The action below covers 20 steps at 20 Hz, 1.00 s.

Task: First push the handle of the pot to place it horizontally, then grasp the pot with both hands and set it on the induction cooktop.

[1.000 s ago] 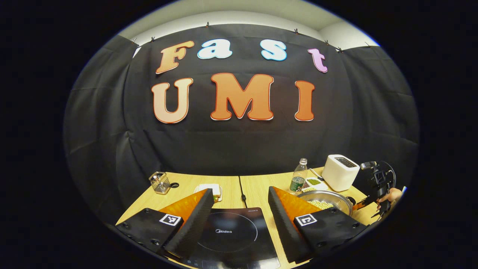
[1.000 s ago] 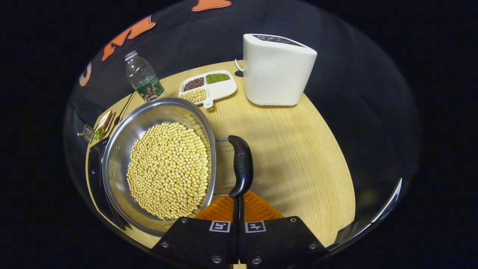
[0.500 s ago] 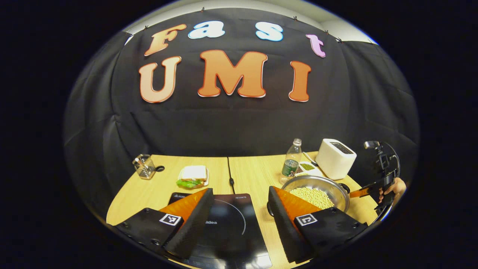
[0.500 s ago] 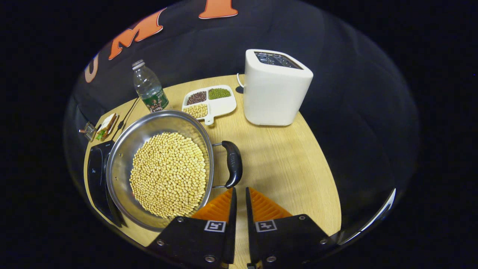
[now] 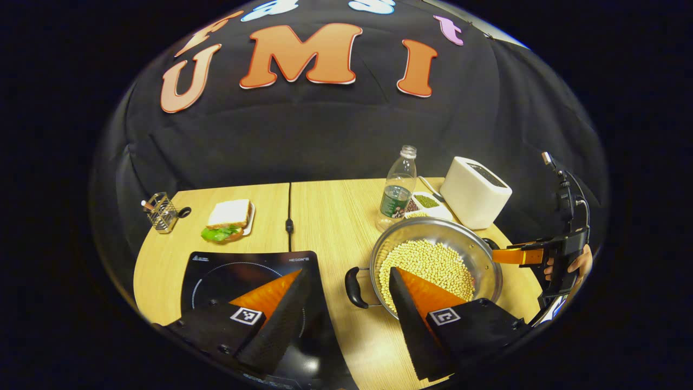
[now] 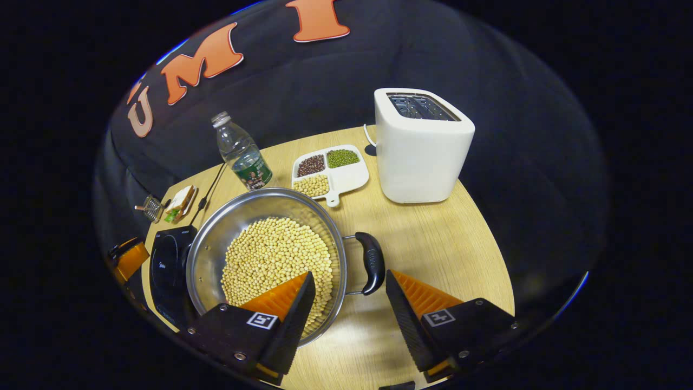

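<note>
Our right gripper [image 6: 346,295] jaws now wide, were shut a second ago, backed off pot [image 6: 268,260] handle [image 6: 372,262]. Push looks done. Left gripper [image 5: 346,295] jaws wide, nearing pot's left handle [image 5: 353,287]; two-hand grasp next, induction cooktop [image 5: 216,273] beside.

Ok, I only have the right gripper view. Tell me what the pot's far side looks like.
Observer: In the left gripper view the pot has a second black handle, on the side facing the induction cooktop.
Operator: Give me the left gripper's state.
Observer: The left gripper is open. That handle sits roughly between its fingertips, not gripped.
Operator: Report the gap to the cooktop.
Observer: A strip of bare table separates the handle from the cooktop's edge.
</note>
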Each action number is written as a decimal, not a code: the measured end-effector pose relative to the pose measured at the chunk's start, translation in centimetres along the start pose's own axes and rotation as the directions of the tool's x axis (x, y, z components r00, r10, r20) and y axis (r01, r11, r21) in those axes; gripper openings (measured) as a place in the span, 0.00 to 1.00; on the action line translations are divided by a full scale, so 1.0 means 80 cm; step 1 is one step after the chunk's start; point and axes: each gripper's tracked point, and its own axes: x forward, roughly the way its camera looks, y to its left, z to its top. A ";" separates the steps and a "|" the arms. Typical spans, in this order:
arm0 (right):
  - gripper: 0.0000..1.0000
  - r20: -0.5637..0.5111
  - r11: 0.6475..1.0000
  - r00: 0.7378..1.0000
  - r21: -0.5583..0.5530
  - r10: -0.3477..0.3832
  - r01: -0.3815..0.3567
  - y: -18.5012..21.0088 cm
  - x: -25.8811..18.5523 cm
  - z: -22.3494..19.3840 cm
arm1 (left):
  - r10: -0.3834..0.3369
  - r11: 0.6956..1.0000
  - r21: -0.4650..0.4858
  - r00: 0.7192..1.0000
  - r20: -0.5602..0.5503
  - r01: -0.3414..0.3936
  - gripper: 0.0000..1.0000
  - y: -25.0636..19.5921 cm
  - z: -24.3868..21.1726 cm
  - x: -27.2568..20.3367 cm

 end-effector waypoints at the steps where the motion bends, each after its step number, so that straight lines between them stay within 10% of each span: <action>1: 0.85 -0.004 1.000 1.000 -0.002 -0.010 0.010 -0.003 0.005 0.001 | -0.010 1.000 -0.002 0.999 -0.040 0.010 0.98 -0.009 -0.011 0.016; 12: 0.94 -0.053 0.995 0.995 -0.063 -0.084 0.081 -0.010 0.051 -0.012 | 0.016 0.998 -0.057 0.979 -0.201 -0.028 0.91 -0.025 -0.068 0.109; 20: 0.66 -0.060 0.997 0.997 -0.061 -0.053 0.049 -0.007 0.065 -0.014 | 0.071 0.992 -0.086 0.982 -0.173 -0.087 0.76 -0.010 -0.079 0.156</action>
